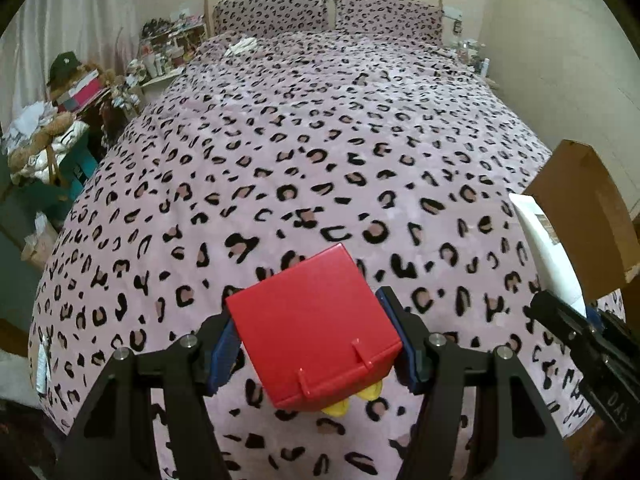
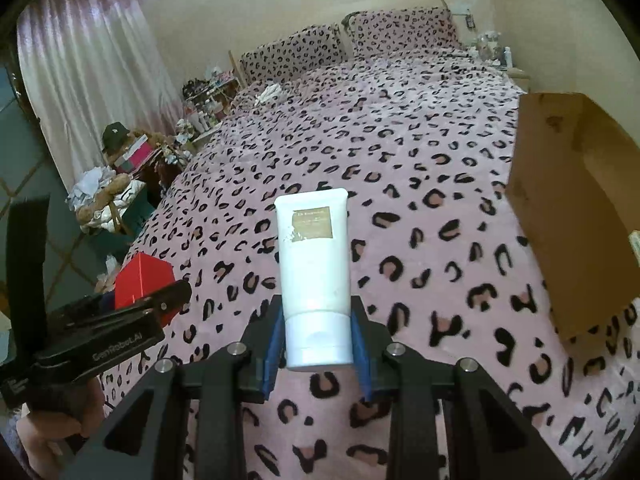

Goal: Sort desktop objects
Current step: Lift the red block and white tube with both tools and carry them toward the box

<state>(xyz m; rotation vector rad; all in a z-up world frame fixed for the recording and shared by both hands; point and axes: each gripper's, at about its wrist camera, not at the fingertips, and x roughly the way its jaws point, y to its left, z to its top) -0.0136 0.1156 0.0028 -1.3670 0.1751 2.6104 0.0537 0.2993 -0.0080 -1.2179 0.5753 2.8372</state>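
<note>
Left hand-held gripper [image 1: 316, 344]: clamped on a glossy red plastic box [image 1: 310, 330], blue pads [image 1: 224, 354] pressed to both side faces. Box tilted, one corner pointing away, two small moulded tabs on the near edge. Something yellow [image 1: 352, 400] poking out underneath; can't tell what. Held above the pink leopard-print bedspread [image 1: 320, 140], not touching it.

Right hand-held gripper [image 2: 318, 340]: closed on a white plastic squeeze tube with a tan label [image 2: 314, 272]. Gripped at the cap end, blue pads [image 2: 274, 344] on both sides of the cap, crimped end pointing away from the camera. Label partly peeled, print too small to read. Also held over the bedspread [image 2: 400, 160].

Cross-views: from the left wrist, same tube [image 1: 548, 248] at far right, with the right hand-held gripper [image 1: 576, 320] below it. From the right wrist, red box [image 2: 142, 278] at lower left in the left hand-held gripper [image 2: 160, 304]. Both items side by side, apart.

Open brown cardboard box [image 2: 568, 208] on the bed at the right, just beyond the tube; edge of it visible in the left view too [image 1: 580, 216].

Background: two matching leopard-print pillows [image 1: 328, 14] at the head of the bed, pale curtain [image 2: 96, 80] at left, cluttered shelves and stuffed toys [image 1: 60, 120] along the left side of the bed.
</note>
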